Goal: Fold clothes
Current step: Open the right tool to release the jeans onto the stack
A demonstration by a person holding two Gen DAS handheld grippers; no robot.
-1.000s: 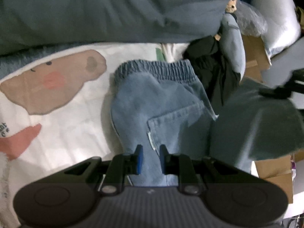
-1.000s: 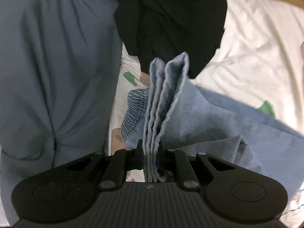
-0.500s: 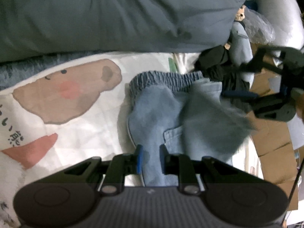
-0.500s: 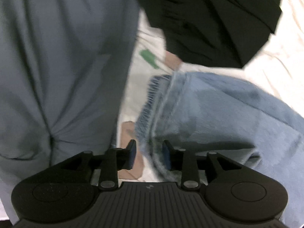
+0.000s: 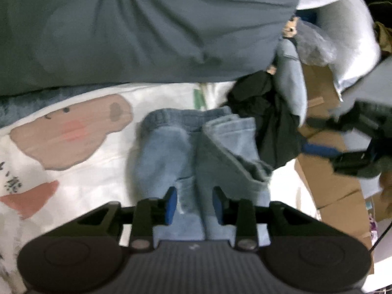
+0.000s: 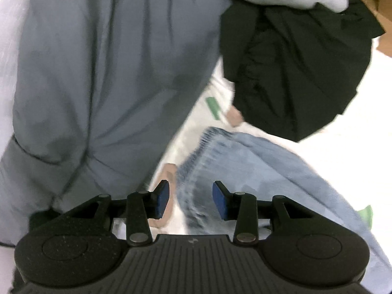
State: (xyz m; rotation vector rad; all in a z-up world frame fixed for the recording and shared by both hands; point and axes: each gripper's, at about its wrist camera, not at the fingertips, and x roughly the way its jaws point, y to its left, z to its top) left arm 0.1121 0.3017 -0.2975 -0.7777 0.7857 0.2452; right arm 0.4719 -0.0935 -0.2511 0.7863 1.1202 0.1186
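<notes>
White bedding (image 5: 103, 169) printed with a cartoon face serves as my work surface, hemmed in by a grey-blue quilt (image 5: 147, 24), a black garment (image 5: 264, 112) and cardboard boxes (image 5: 338, 191).

The denim trousers (image 5: 166, 152) lie on the sheet with the elastic waistband away from me and the leg end doubled over onto the seat, its hems near the waistband.

My left gripper (image 5: 194, 204) has just been opening; denim sits between its blue pads, but I judge the pads clear of the cloth, so released. My right gripper (image 6: 191, 199) has likewise just been opening and stands released over the waistband edge, grasping nothing.

Assessment: one lengthwise fold is laid and let go. The folded layer sits skewed and ridged. The next move calls for squaring that layer or a second fold across, taking hold at the fold line with both tools.
</notes>
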